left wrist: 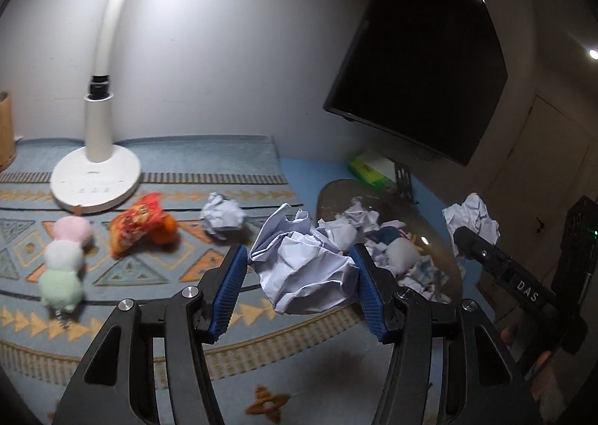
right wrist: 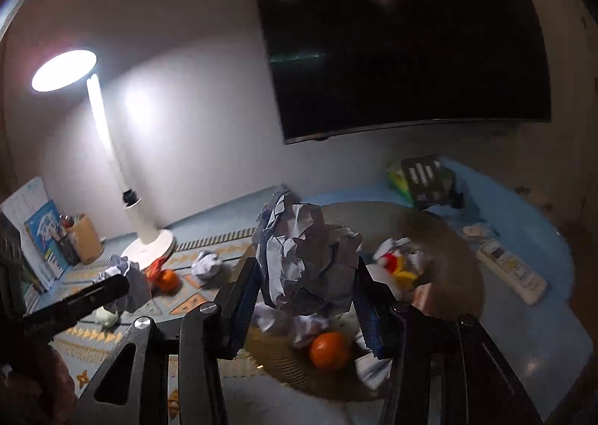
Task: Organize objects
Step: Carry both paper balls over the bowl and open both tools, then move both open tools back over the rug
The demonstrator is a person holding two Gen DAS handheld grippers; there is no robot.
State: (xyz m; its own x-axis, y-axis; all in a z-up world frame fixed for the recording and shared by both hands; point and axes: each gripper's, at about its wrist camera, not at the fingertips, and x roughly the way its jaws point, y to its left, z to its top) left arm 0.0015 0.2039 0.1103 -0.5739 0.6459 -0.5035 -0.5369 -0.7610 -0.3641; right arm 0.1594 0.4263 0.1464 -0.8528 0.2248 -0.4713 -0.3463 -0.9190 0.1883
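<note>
My left gripper (left wrist: 299, 268) is shut on a crumpled white paper ball (left wrist: 302, 264), held above the patterned mat near the edge of a round dark tray (left wrist: 332, 193). My right gripper (right wrist: 304, 275) is shut on another crumpled paper ball (right wrist: 306, 256), held over the same tray (right wrist: 448, 268), which holds paper balls, an orange (right wrist: 329, 350) and a small toy. The right gripper with its paper (left wrist: 472, 215) also shows at the right of the left wrist view; the left gripper with its paper (right wrist: 127, 275) shows at the left of the right wrist view.
A white desk lamp (left wrist: 95, 178) stands on the mat. A loose paper ball (left wrist: 222, 215), a red snack bag (left wrist: 136, 223), an orange and a three-ball plush (left wrist: 63, 260) lie near it. A remote (right wrist: 512, 268) and a green box (left wrist: 370, 167) lie beyond the tray. A dark screen hangs on the wall.
</note>
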